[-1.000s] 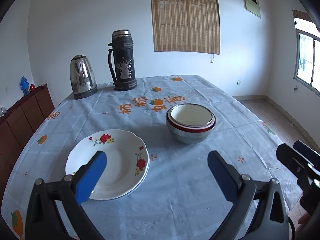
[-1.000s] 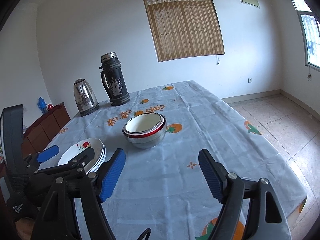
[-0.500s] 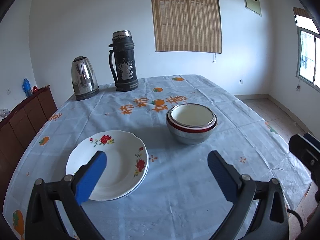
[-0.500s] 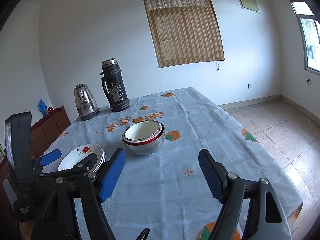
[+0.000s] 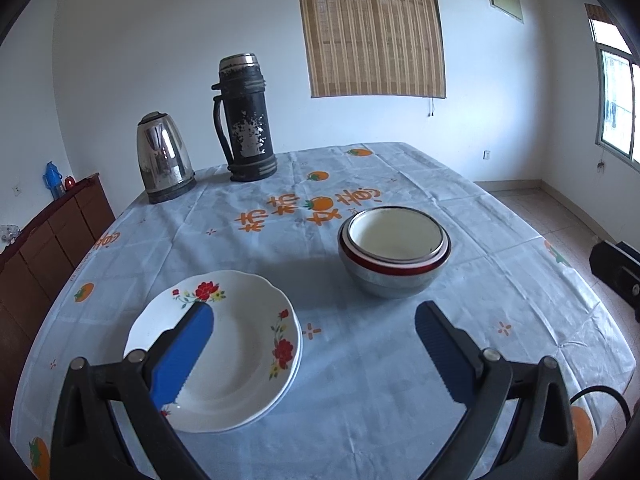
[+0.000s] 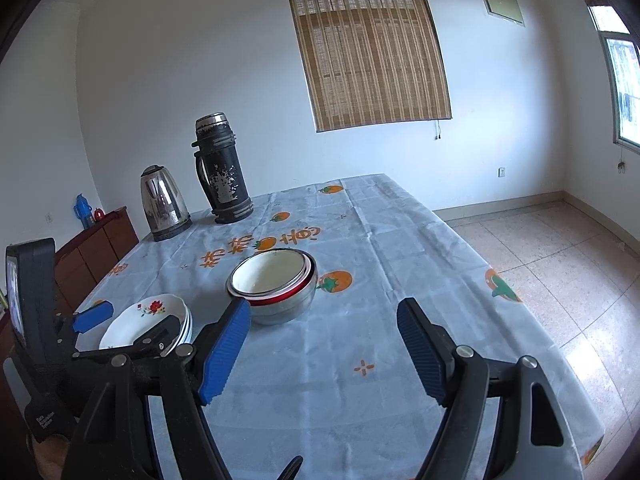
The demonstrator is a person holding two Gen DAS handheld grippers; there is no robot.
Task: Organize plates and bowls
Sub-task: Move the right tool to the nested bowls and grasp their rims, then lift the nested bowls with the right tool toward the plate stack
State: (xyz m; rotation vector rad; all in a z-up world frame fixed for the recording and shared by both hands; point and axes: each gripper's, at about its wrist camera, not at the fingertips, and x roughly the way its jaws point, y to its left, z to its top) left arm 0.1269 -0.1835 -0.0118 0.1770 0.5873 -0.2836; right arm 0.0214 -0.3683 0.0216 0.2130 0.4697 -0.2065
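I see a table (image 5: pixel 400 360) under a pale blue cloth with orange fruit prints, in a white-walled room with a bamboo blind (image 5: pixel 372 28). My left gripper (image 5: pixel 312 352) and right gripper (image 6: pixel 324 348) both hang with jaws apart, empty. Stacked floral plates (image 5: pixel 240 344) lie near-left; nested bowls (image 5: pixel 394 256) sit mid-table. Kettle (image 5: pixel 162 158) and flask (image 5: pixel 246 120) stand at the far edge.

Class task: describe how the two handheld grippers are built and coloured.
Both the left gripper and right gripper have black angular plastic frames with silver pivot bolts. Their fingers carry blue ribbed pads. A black cable trails beside the left one.
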